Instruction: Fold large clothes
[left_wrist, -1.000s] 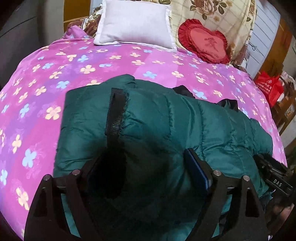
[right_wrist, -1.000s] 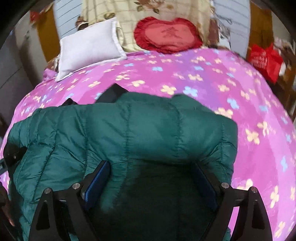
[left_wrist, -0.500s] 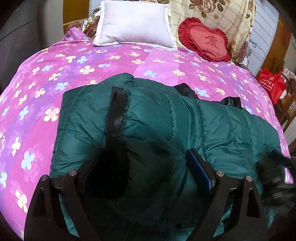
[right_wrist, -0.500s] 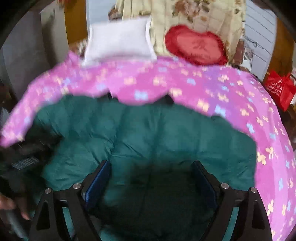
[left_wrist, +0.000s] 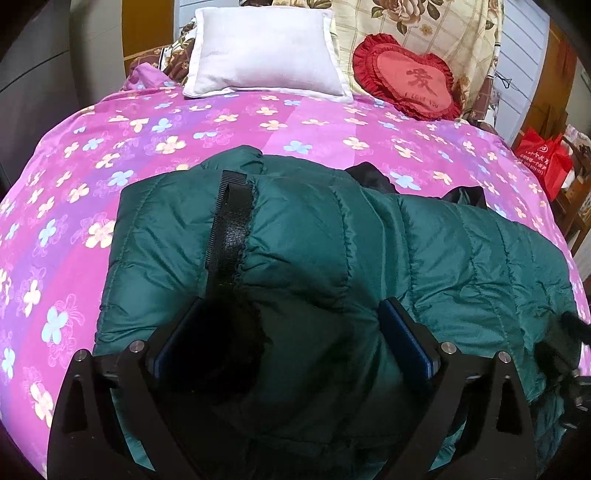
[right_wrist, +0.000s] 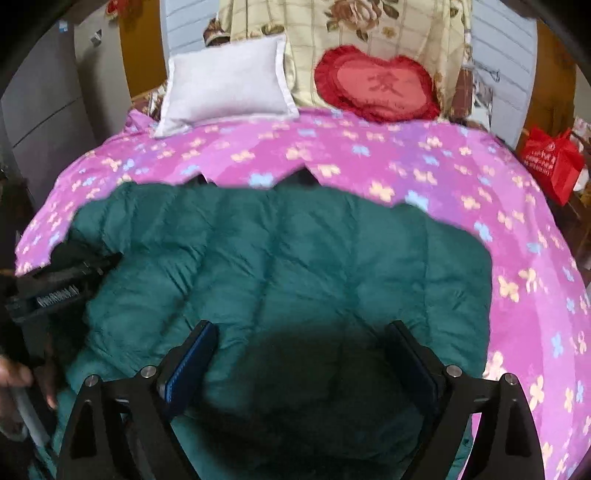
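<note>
1. Green puffer jacket (left_wrist: 332, 266): the task garment. Lies bundled on the near half of the pink flowered bedspread (left_wrist: 110, 155), well short of the white pillow (left_wrist: 266, 51) and the red heart cushion (left_wrist: 406, 77) at the head. A black ribbed strip (left_wrist: 229, 229) runs across the jacket's left part.
2. Left gripper (left_wrist: 291, 339): poised over the jacket's near left part, jaws wide and just opened further. Padding bulges between the blue pads, yet no squeeze shows.
3. Right gripper (right_wrist: 299, 354): over the jacket's near right part, jaws likewise wide and just widened slightly. The view is blurred; fabric lies between the pads with no pinch apparent.
4. Person's hand (right_wrist: 14, 376): at the jacket's left edge in the right-wrist view, beside the left tool's body.
5. Step in hand, as judged: release after a fold has been laid; the jacket appears doubled over.
6. Next move, as judged: pick a fresh edge or corner, close firmly on the slippery padding, carry it across without dragging the bundle.
</note>
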